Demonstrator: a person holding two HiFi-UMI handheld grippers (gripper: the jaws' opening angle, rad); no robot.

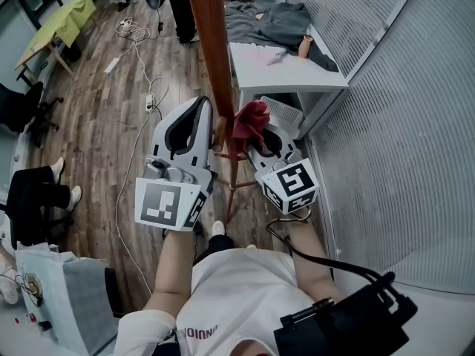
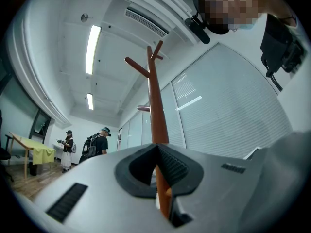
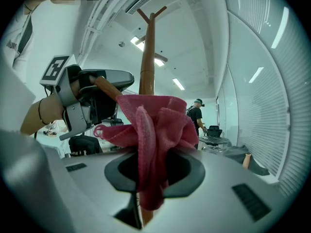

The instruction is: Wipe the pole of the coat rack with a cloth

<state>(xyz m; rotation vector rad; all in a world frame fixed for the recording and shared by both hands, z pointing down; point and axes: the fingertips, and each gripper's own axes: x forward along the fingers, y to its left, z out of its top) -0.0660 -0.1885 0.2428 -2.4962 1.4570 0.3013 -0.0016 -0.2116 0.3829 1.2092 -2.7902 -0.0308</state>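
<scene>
The coat rack's brown wooden pole [image 1: 213, 43] rises in the middle of the head view, with forked pegs at its top [image 2: 151, 62]. My left gripper [image 1: 210, 127] is at the pole's left side, shut on a slanted lower peg [image 3: 106, 89] of the rack. In the left gripper view the pole [image 2: 156, 115] stands straight up from between its closed jaws [image 2: 158, 178]. My right gripper [image 1: 258, 143] is just right of the pole, shut on a bunched red cloth [image 1: 251, 121]. The cloth [image 3: 153, 130] lies against the pole [image 3: 147, 57] and hides where they touch.
A white table [image 1: 297, 74] with grey clothes [image 1: 276, 21] stands behind the rack, and a white appliance [image 1: 286, 113] sits under it. A glass wall with blinds [image 1: 401, 132] is close on the right. Cables [image 1: 141, 87] lie on the wooden floor. Two people [image 2: 99, 144] stand far off.
</scene>
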